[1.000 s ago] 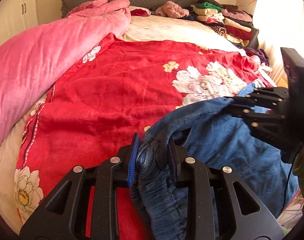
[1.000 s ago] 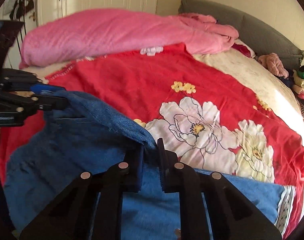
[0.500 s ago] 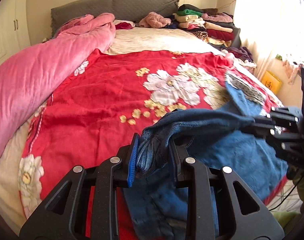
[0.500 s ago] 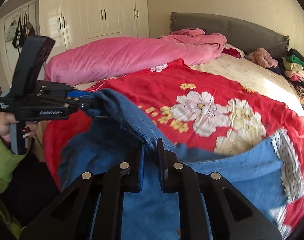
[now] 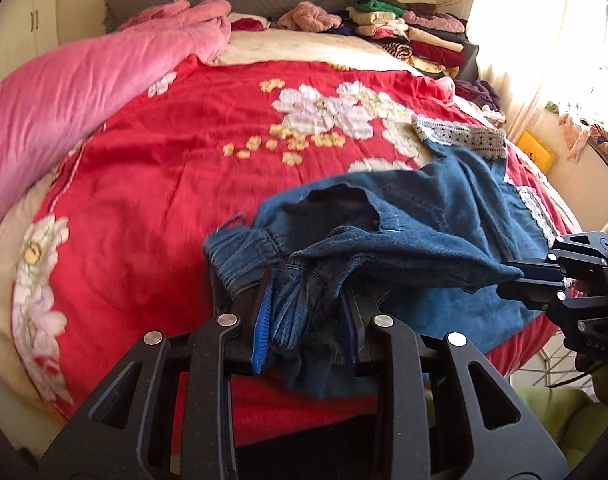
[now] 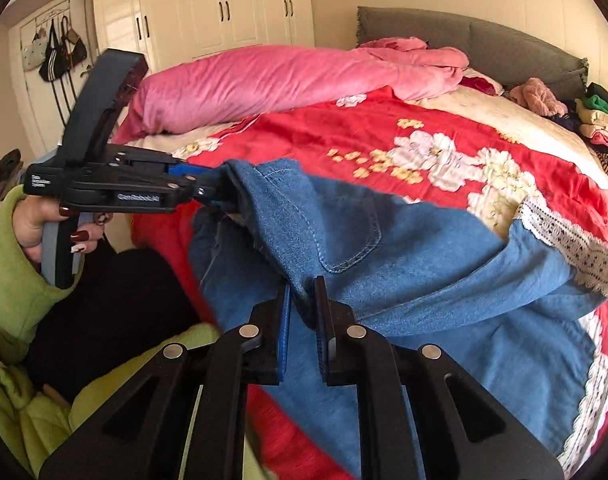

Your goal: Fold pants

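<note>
The left gripper [image 5: 308,312] pinches a thick bunch of elastic waistband; to the right, the right gripper [image 6: 301,308] is pressed almost together on a thin denim edge below a pocket. To do this step well, I judge both hands should keep the waist edge taut between them and lay it flat on the red floral bedspread [image 5: 151,184] without letting the bunched end slip. The pants [image 6: 444,264] are blue denim with white lace hems toward 2 o'clock in the right view, and hang partly lifted over the bed's near corner.
</note>
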The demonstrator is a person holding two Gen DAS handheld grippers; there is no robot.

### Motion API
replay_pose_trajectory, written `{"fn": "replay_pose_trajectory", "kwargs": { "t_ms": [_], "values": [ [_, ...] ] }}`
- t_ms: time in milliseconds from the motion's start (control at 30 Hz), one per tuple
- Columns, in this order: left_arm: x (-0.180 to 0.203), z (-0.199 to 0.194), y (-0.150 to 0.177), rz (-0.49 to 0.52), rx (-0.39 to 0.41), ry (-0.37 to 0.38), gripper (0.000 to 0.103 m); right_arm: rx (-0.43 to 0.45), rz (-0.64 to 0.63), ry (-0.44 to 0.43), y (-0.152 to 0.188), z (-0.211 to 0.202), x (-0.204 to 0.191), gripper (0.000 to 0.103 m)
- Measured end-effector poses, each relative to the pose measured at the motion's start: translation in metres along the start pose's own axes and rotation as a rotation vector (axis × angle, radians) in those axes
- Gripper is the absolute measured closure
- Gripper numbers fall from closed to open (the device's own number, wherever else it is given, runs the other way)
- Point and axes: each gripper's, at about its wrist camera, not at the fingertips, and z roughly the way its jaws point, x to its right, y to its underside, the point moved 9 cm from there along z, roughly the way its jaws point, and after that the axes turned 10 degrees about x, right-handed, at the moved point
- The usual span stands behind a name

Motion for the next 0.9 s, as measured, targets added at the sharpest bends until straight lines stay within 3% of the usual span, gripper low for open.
{"fn": "replay_pose_trajectory", "kwargs": {
  "t_ms": [167,333,433,567,700,900],
  "values": [
    [-0.006,-0.009,0.005,-0.024,0.007,-0.013,0.081,-0.015,-0.039,-0.031,0.005,-0.002,-0.017,0.093],
    [-0.005,-0.018,0.001,0.050,0.058,-0.075,0.079,-0.027,-0.047,-0.061,0.008,0.002,-0.025,0.093],
    [-0.013,-0.011,0.008,0.068,0.027,-0.112,0.074,-0.057,-0.026,-0.073,0.015,0.009,-0.025,0.092],
    [-0.025,-0.006,0.019,0.055,-0.013,-0.139,0.056,-0.087,-0.038,-0.086,0.024,0.014,-0.034,0.092],
    [-0.040,-0.017,0.029,0.031,-0.019,-0.145,0.045,-0.093,-0.020,-0.088,0.024,0.017,-0.035,0.092],
    [-0.049,-0.038,0.037,-0.009,-0.023,-0.166,0.045,-0.090,-0.019,-0.088,0.021,0.019,-0.037,0.091]
  ]
}}
